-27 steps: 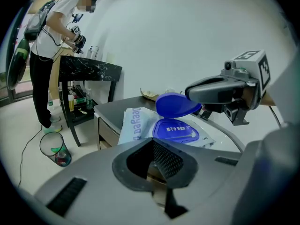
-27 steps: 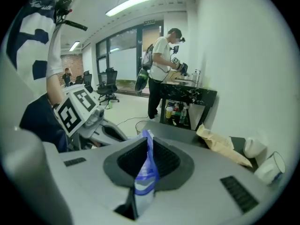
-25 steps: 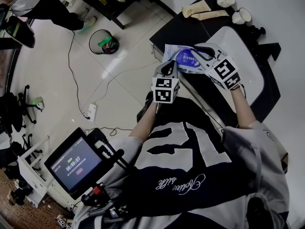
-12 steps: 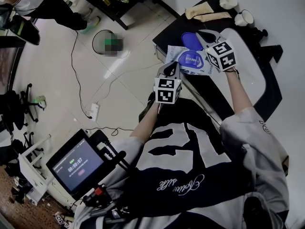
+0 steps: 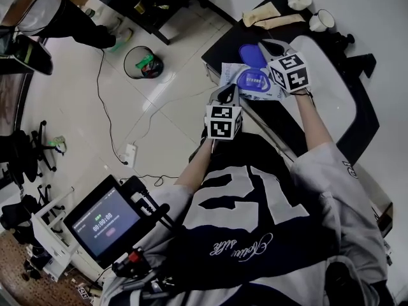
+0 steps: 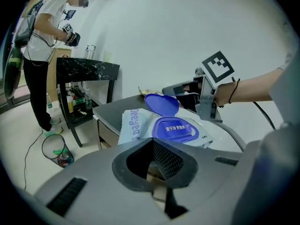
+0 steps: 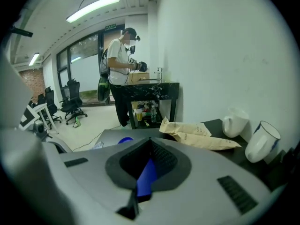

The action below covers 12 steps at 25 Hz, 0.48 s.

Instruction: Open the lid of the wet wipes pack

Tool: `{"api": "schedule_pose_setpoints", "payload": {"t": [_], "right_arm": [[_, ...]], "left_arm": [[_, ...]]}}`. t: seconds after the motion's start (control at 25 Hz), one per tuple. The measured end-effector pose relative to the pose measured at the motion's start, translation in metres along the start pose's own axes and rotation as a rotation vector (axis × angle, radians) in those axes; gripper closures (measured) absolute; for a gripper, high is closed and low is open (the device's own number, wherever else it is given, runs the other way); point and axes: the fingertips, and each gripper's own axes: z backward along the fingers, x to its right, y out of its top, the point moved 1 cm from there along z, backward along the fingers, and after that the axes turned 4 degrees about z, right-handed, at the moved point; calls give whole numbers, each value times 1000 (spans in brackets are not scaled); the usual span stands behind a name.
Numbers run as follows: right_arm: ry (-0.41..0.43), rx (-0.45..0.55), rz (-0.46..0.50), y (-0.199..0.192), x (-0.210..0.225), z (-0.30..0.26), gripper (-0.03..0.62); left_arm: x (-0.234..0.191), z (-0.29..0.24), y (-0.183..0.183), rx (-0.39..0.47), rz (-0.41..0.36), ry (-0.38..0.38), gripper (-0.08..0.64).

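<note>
At the table's (image 5: 233, 42) left edge lies the wet wipes pack (image 5: 237, 76), its blue lid (image 5: 250, 53) raised, pinched between the right gripper's (image 7: 146, 175) jaws. The left gripper's (image 6: 157, 165) narrow jaws seemingly nip the pack's near border.

A white wall (image 6: 154, 36), glossy pale tiled floor (image 5: 83, 94), waste bin (image 5: 141, 62), black side table (image 6: 86, 71), ceiling strip light (image 7: 93, 7).

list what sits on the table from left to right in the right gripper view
blue lid between the jaws → paper packets → white cup → white mug
</note>
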Motion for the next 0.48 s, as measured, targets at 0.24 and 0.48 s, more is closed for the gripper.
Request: {"api": "schedule_pose_setpoints", "payload": {"t": [0.24,0.48], "right_arm": [[-73,150,-160,26,-5,42,594],[-165,229,-255,26,-29,85,594]], "left_arm": [[7,10,18,41,8,-30,561],[19,38,43,108,-12,-85,561]]}}
